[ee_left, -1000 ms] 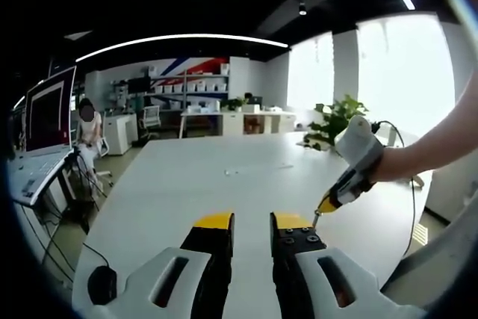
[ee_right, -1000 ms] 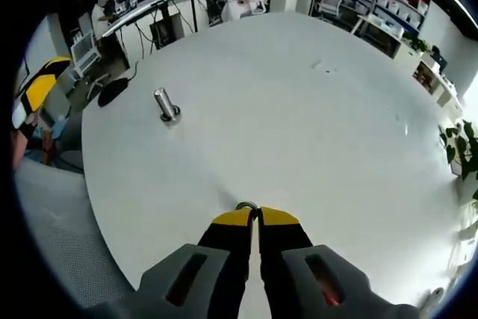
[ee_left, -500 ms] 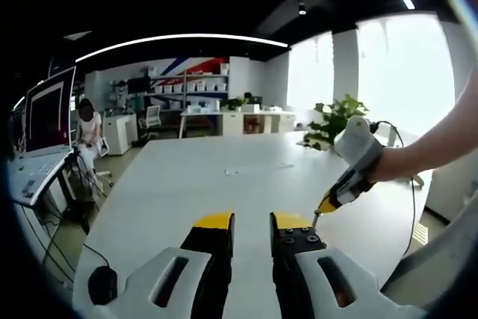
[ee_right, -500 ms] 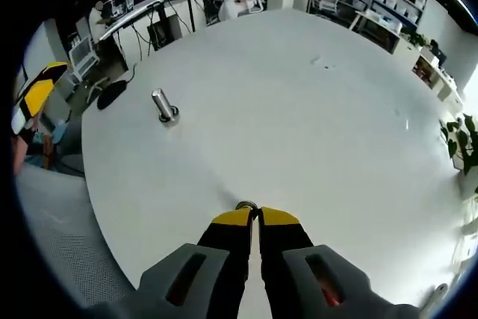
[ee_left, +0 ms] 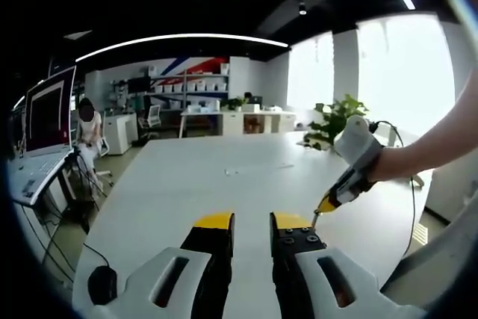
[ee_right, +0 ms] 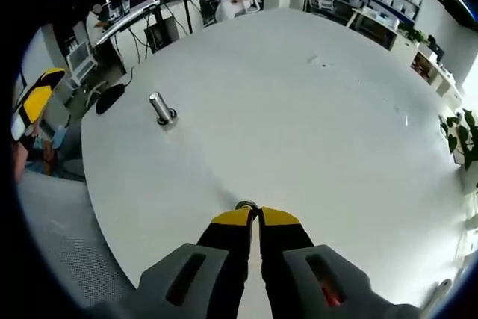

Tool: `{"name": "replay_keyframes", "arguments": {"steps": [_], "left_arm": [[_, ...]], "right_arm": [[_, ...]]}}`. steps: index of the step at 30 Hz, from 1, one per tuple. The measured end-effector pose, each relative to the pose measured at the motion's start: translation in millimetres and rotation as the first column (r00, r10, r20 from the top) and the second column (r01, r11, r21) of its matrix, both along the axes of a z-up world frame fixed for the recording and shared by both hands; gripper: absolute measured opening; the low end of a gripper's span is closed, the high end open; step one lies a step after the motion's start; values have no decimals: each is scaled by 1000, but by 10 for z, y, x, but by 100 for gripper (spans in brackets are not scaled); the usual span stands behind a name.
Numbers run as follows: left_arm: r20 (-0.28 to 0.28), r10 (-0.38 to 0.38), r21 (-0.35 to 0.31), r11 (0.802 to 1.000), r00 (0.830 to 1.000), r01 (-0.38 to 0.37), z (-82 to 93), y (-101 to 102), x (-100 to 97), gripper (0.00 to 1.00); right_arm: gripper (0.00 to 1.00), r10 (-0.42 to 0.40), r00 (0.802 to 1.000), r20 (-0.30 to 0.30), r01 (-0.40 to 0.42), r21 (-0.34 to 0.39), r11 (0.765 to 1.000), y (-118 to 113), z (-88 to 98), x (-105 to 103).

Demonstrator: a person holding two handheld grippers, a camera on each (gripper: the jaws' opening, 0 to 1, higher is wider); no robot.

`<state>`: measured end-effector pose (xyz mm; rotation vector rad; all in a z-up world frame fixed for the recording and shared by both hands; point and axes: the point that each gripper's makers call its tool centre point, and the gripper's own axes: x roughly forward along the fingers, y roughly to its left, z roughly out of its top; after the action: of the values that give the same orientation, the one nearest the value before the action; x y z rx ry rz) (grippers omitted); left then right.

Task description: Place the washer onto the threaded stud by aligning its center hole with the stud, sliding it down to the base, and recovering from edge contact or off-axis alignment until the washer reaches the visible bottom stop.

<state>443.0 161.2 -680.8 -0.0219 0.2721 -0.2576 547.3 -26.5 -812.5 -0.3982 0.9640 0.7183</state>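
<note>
Two grippers were inspected. Your right gripper point(ee_right: 258, 213) pinched the washer point(ee_right: 246, 205) at its jaw tips, above the white table point(ee_right: 314, 125). The threaded stud point(ee_right: 160, 107) stood upright well apart, toward the table edge. Your left gripper point(ee_left: 252, 221) had its jaws spread, holding nothing.

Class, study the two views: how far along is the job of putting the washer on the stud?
Done: the right hand-held gripper is shut on the washer, whose rim peeks out at the tips. In hand: carrying it above the white table. Left: the stud stands bare, well apart, so aligning and sliding down remain. The left hand-held gripper is open.
</note>
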Motion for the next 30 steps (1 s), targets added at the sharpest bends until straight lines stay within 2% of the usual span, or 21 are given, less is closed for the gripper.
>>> {"name": "replay_keyframes", "arguments": {"steps": [30], "left_arm": [[-3,-1,2,1000,1000,1,-5,-3,-12,16]], "right_arm": [[9,-39,999,-8,40,21,999,-19,27,8]]}}
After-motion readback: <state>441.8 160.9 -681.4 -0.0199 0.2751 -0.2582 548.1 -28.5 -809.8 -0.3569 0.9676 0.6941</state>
